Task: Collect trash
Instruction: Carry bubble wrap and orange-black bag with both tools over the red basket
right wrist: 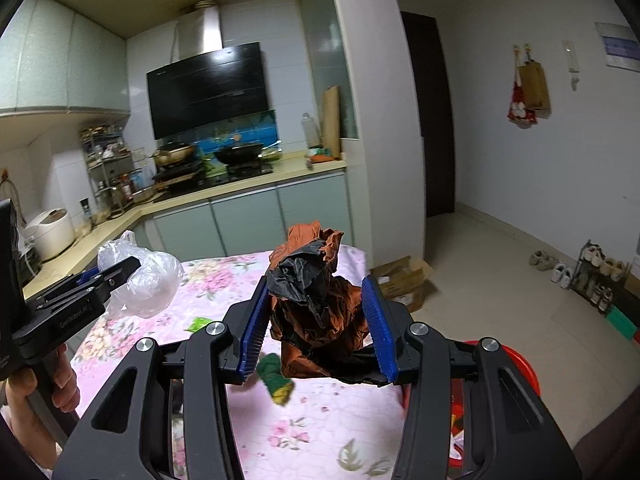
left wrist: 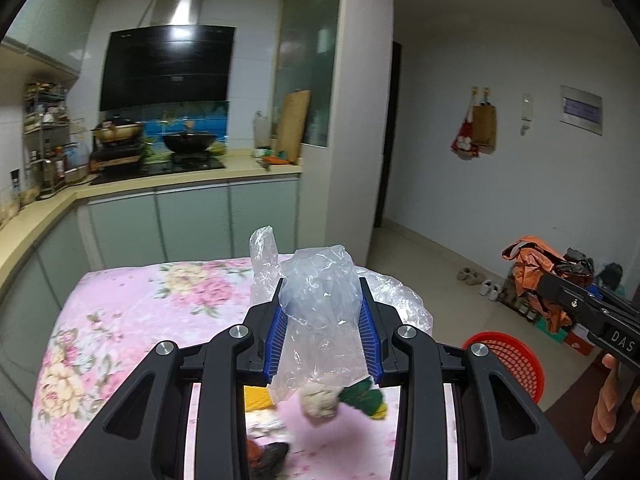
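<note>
My left gripper (left wrist: 322, 312) is shut on a crumpled clear plastic bag (left wrist: 320, 304) and holds it above the pink floral table (left wrist: 132, 308). It also shows in the right wrist view (right wrist: 120, 270) with the bag (right wrist: 152, 284). My right gripper (right wrist: 316, 320) is shut on a crumpled orange and black bag (right wrist: 316, 304), held above the table's (right wrist: 312, 420) right part; it shows in the left wrist view (left wrist: 540, 280) too. A green and yellow wrapper (right wrist: 278, 378), a beige wad (left wrist: 320, 402) and other scraps lie on the table.
A red mesh basket (left wrist: 516, 360) stands on the floor right of the table; its rim shows in the right wrist view (right wrist: 516, 360). A cardboard box (right wrist: 404, 280) and a shoe rack (right wrist: 604, 280) are on the floor. Kitchen counter (left wrist: 36, 216) runs behind and left.
</note>
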Demonstrator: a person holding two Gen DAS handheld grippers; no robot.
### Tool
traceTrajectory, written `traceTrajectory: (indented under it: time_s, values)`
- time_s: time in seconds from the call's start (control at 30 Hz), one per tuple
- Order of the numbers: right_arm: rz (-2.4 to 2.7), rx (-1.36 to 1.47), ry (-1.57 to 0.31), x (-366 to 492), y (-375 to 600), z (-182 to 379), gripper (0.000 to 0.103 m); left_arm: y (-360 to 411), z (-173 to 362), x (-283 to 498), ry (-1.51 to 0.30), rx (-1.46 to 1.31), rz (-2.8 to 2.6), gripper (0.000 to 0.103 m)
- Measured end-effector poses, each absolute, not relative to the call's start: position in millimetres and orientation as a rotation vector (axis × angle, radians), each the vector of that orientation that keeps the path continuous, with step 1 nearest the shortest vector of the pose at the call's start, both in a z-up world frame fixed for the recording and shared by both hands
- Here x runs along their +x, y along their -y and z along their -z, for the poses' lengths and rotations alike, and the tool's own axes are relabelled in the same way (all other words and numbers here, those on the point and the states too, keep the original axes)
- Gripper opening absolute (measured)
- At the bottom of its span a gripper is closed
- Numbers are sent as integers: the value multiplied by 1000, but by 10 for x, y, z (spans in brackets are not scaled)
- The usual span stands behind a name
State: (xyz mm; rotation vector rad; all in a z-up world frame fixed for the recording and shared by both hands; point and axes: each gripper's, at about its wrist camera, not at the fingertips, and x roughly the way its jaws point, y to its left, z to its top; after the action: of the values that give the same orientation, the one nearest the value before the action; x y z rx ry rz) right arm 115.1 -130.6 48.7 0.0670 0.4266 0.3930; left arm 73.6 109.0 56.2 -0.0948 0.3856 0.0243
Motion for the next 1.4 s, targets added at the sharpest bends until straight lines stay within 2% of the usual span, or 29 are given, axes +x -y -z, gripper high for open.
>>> traceTrajectory:
  time_s: [0.9, 1.4]
  values:
    - [-60, 150, -490, 1217, 2457, -228, 45, 335, -140, 1627, -520, -37, 356, 31]
    - [49, 190, -595, 1391, 2835, 141, 45, 988, 283, 1977, -652, 1, 487, 31]
